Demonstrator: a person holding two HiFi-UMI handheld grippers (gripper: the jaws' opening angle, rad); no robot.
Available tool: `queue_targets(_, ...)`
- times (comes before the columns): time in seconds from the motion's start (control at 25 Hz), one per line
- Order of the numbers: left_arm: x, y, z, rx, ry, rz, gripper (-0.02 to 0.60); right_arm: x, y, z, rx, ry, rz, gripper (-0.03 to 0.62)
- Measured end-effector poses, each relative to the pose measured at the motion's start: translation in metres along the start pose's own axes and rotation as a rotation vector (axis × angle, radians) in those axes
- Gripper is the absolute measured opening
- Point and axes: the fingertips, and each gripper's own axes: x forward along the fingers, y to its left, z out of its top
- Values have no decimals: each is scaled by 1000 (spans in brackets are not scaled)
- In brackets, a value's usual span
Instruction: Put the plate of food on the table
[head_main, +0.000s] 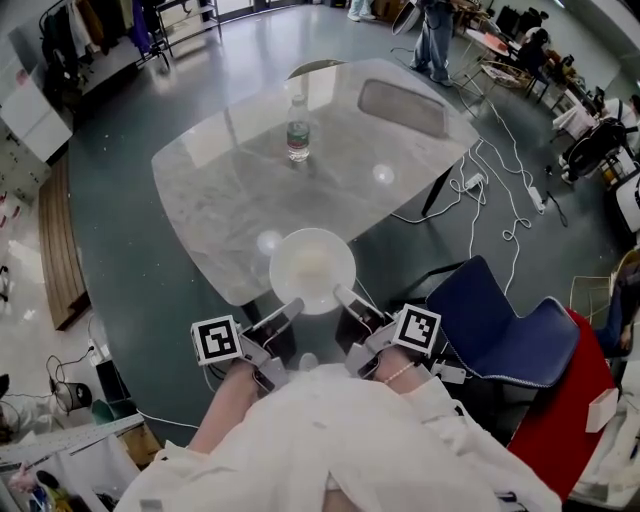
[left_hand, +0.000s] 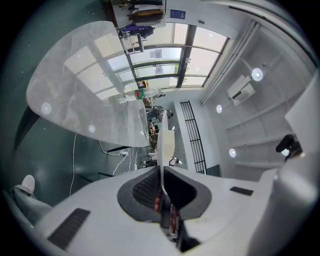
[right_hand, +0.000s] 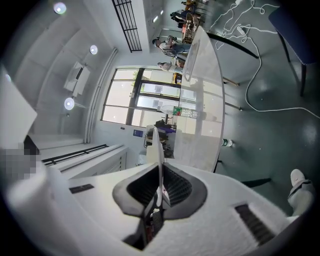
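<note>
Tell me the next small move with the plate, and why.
Probably ease the plate a little forward and lower it without letting go. The left gripper and right gripper each clamp its near rim, and it overhangs the near edge of the table. Bare marble lies ahead, and the bottle stands well beyond.

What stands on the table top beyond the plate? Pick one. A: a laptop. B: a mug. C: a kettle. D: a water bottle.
D: a water bottle stands upright on the table, beyond the plate clamped by the left hand-held gripper and the right hand-held gripper.
</note>
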Motion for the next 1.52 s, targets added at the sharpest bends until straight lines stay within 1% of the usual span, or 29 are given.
queue_targets(0.12, 3, 6, -3, -13, -2, 15, 26, -2, -8, 2, 25, 11, -8, 11)
queue_targets(0.24, 2, 14, -4, -23, -3, 27, 26, -2, -15, 0, 24, 29, -16, 11)
queue_targets(0.44, 4, 19, -8, -36, 11, 45, 26, -5, -23, -1, 55, 27, -32, 11)
queue_targets(0.56, 4, 22, -12, -39, 14, 66, 26, -9, -27, -2, 54, 33, -36, 11)
queue_targets(0.68, 6, 24, -13, -56, 17, 71, 26, -8, -31, -1, 76, 33, -36, 11)
queue_targets(0.8, 3, 29, -9, -74, 15, 92, 26, -3, -36, -3, 93, 37, -46, 11)
queue_targets(1.0, 4, 33, 4, -66, 10, 92, 26, 11, -38, 0, 87, 44, -42, 11)
queue_targets(1.12, 10, 37, 15, -76, 11, 102, 26, 22, -42, 8, 97, 43, -45, 11)
queue_targets(1.36, 28, 38, 56, -81, 10, 107, 26, 58, -42, 34, 77, 53, -48, 11)
queue_targets(1.52, 29, 42, 94, -96, -8, 117, 26, 96, -45, 42, 84, 78, -63, 11)
